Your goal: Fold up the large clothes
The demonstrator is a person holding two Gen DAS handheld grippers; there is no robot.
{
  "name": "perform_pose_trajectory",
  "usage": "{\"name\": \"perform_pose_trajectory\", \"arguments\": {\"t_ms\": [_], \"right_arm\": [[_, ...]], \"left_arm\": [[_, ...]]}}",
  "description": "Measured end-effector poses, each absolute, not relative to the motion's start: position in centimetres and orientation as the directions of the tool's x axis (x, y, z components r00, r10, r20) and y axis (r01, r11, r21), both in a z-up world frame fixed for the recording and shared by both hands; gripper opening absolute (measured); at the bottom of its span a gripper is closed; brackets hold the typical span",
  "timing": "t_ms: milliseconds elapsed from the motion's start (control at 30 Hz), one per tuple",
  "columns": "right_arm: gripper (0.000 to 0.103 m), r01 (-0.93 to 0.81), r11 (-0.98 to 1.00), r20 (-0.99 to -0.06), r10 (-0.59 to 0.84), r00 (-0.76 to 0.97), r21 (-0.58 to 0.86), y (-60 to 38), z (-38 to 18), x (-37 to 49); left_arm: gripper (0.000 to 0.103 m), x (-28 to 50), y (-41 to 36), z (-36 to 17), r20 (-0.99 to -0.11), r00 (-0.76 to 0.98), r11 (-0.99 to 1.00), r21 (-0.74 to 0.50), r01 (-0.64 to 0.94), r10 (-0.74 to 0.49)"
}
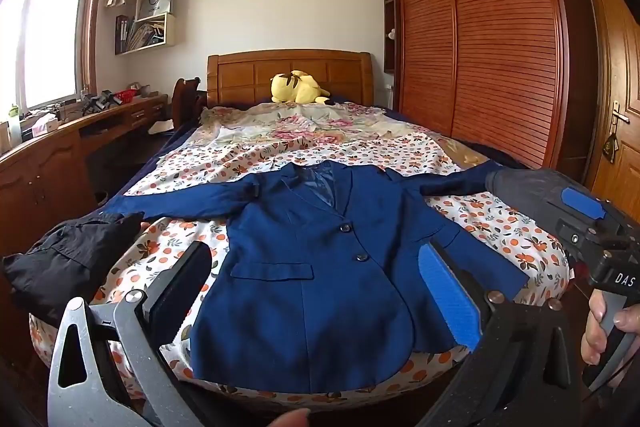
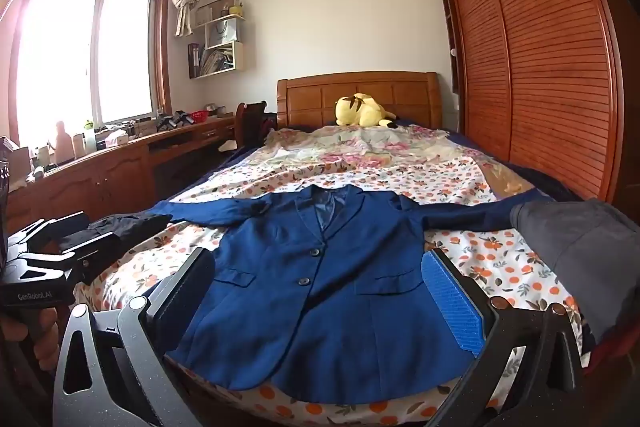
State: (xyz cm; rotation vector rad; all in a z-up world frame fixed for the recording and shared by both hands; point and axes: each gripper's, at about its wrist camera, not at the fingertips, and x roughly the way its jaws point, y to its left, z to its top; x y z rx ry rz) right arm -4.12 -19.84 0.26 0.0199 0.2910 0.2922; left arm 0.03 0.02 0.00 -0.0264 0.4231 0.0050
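Observation:
A blue blazer (image 1: 320, 275) lies flat and face up on the bed, buttoned, both sleeves spread out sideways; it also shows in the right wrist view (image 2: 320, 299). My left gripper (image 1: 316, 267) is open and empty, held above the blazer's near hem. My right gripper (image 2: 316, 275) is open and empty, also above the hem. The right gripper's body (image 1: 588, 223) shows at the right of the left wrist view, and the left gripper's body (image 2: 52, 259) at the left of the right wrist view.
A black garment (image 1: 68, 259) lies at the bed's left edge. A grey folded garment (image 2: 576, 247) lies at the right edge. A yellow plush toy (image 1: 298, 87) sits by the headboard. A wooden desk (image 1: 52, 155) stands left, a slatted wardrobe (image 1: 480, 39) right.

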Motion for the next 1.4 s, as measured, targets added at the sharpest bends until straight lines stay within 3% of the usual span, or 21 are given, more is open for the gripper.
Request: {"name": "perform_pose_trajectory", "arguments": {"t_ms": [167,1400], "right_arm": [[0.103,-0.283,0.957,-0.276,0.291,0.916,0.069,-19.9,0.3,-4.2],[0.103,-0.292,0.954,-0.281,0.298,0.912,0.062,-19.8,0.1,-4.2]], "left_arm": [[0.103,-0.4,0.2,0.1,-0.374,0.927,1.000,-0.019,-0.005,-0.002],[0.103,-1.0,-0.7,0.4,-0.373,0.928,1.000,-0.007,-0.015,0.011]]}}
